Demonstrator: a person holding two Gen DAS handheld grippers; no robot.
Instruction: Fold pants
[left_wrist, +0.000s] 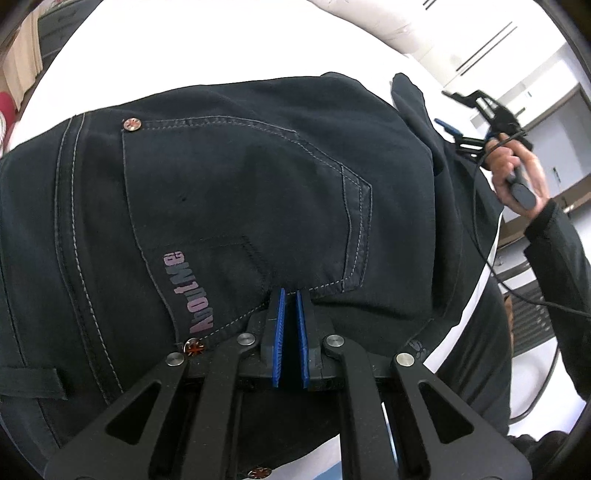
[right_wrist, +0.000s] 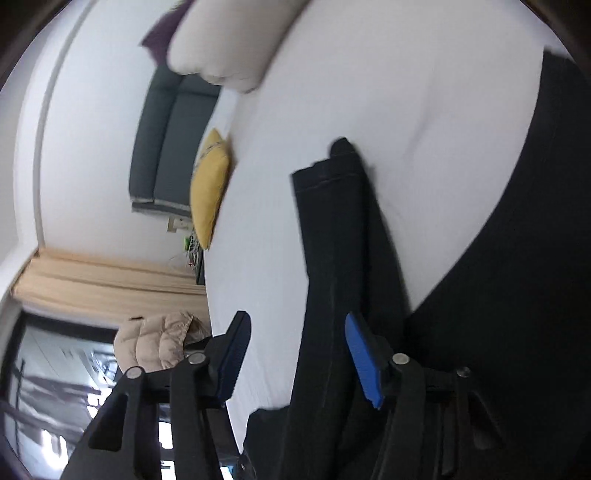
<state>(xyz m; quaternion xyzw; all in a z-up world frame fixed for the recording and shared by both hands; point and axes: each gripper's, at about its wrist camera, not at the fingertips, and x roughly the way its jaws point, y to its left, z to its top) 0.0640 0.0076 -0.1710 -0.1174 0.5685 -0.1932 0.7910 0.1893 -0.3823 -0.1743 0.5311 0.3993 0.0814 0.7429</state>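
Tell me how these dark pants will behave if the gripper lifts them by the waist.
The pants will probably sag and drape: the cloth already lies limp and creased on the bed. The thick seams and rivets suggest denim, so likely rather heavy. The leg would probably trail behind.

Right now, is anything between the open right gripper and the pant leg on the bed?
Nothing visible. The right gripper is open, and only the bare white bed shows around the dark pant leg lying ahead of its fingers.
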